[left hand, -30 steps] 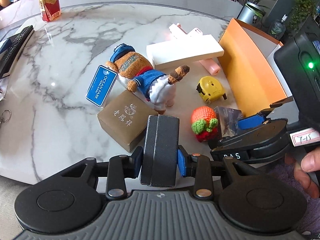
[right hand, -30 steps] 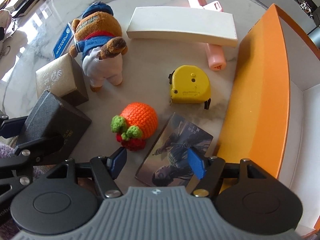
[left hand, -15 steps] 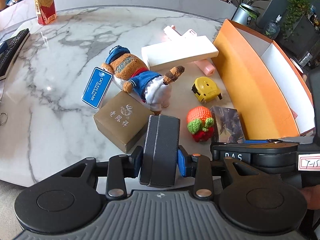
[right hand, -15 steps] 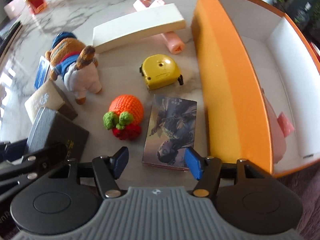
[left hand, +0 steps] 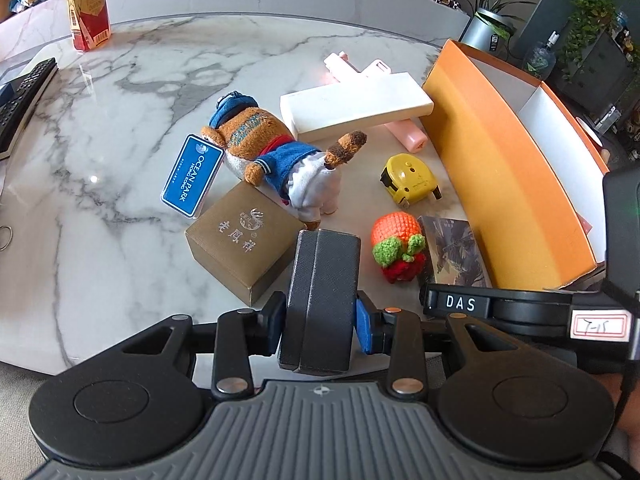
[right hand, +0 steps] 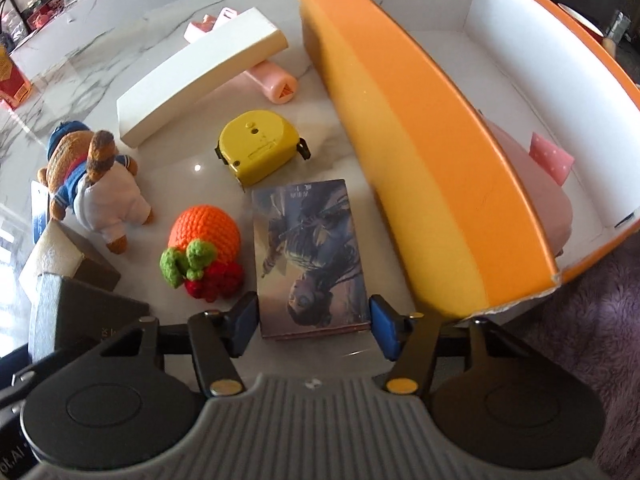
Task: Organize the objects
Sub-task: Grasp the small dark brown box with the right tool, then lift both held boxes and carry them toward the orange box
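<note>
My left gripper [left hand: 320, 326] is shut on a dark grey case [left hand: 322, 292] and holds it above the table's near edge; the case shows at the left of the right wrist view [right hand: 80, 316]. My right gripper [right hand: 312, 326] is open, its fingers either side of the near end of a picture-covered box [right hand: 310, 252] lying flat beside the orange storage box [right hand: 420, 152]. A crocheted orange [right hand: 204, 240], a yellow tape measure [right hand: 260, 146], a plush bear [right hand: 96, 184], a brown gift box [left hand: 244, 240] and a long white box [right hand: 200, 76] lie around.
The orange storage box holds a pink item [right hand: 550, 156]. A pink tube [right hand: 276, 84] lies under the white box. A blue tag [left hand: 192, 180] hangs by the bear. A red carton [left hand: 88, 10] and a keyboard [left hand: 20, 96] are far left. The marble table's [left hand: 120, 100] edge is near.
My right gripper has swung right and dropped toward the picture-covered box, now straddling its near end. The left gripper has held the dark case almost still.
</note>
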Tool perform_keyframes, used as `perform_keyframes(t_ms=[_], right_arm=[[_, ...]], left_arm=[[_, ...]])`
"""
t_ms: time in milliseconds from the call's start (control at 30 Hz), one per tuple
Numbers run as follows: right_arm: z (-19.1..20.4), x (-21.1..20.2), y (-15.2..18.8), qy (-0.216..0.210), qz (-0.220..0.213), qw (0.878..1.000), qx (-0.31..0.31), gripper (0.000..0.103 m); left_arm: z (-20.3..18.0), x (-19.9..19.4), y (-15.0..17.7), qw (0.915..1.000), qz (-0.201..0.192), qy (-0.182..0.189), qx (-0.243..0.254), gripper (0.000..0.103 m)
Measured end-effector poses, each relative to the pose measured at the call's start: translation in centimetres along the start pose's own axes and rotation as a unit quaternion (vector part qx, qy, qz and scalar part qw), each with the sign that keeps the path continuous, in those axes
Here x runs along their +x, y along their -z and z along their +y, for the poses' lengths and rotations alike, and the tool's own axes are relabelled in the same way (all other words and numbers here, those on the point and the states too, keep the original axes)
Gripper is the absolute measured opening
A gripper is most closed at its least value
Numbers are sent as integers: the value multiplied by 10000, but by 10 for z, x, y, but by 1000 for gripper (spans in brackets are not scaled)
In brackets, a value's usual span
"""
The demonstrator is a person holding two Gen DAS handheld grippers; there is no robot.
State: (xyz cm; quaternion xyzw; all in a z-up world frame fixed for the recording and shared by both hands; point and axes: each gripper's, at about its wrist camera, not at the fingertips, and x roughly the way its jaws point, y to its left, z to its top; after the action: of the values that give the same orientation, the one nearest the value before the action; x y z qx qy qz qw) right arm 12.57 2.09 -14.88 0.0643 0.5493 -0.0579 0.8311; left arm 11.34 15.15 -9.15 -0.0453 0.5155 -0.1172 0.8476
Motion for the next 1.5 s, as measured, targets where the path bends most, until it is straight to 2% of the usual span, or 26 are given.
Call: perform_keyframes(t_ms=[100, 200, 300, 400, 500, 600, 667, 733, 933, 1033, 1133, 1233, 1367, 1500], right_arm=[[-2, -2, 4, -263, 180, 9993, -202, 60], [-6, -4, 12, -467, 432, 9966, -520, 60], [-7, -7, 22, -475, 575, 9909, -1123, 60], [-13, -10, 31, -454, 624, 9862, -1464, 61], [-6, -16, 40, -310, 441, 9778, -2025, 61], [13, -23, 54, -13, 37, 9570, -2899, 61], [20, -24, 61, 136, -139, 9494, -3135, 61], [21, -20, 61, 146, -81, 9510, -3089, 62], [-3, -6, 53, -195, 386, 9724, -2293, 61], [-21, -5, 54, -424, 461, 9794, -1918, 68], [-34, -8, 54, -505, 527, 9845, -1595, 69], [-38, -19, 56, -537, 352, 9866, -1502, 68], [-47, -22, 48, -865, 363, 9878, -1245, 68], [-61, -9, 42, -1196, 463, 9849, -1160, 54]], left_arm=[[0, 0, 0, 10000, 29, 45, 1, 41], [1, 1, 1, 9994, 152, 309, -74, 41], [-2, 0, 2, 9994, 170, 286, -25, 41], [-6, 1, 5, 9991, 214, 360, -4, 41], [-12, 0, 6, 9993, 205, 305, 99, 41], [-12, 0, 7, 9994, 191, 288, 99, 41], [-10, -1, 8, 9994, 178, 289, 50, 41], [-9, -2, 9, 9994, 166, 290, 16, 41], [-11, -2, 10, 9995, 146, 263, 58, 41], [-11, -2, 11, 9995, 145, 259, 64, 41], [-12, -3, 11, 9996, 151, 225, 92, 41], [-20, -4, 13, 9995, 148, 89, 273, 41], [-27, -6, 18, 9981, 226, 526, 219, 41], [-47, -8, 27, 9981, 207, 428, 387, 41]])
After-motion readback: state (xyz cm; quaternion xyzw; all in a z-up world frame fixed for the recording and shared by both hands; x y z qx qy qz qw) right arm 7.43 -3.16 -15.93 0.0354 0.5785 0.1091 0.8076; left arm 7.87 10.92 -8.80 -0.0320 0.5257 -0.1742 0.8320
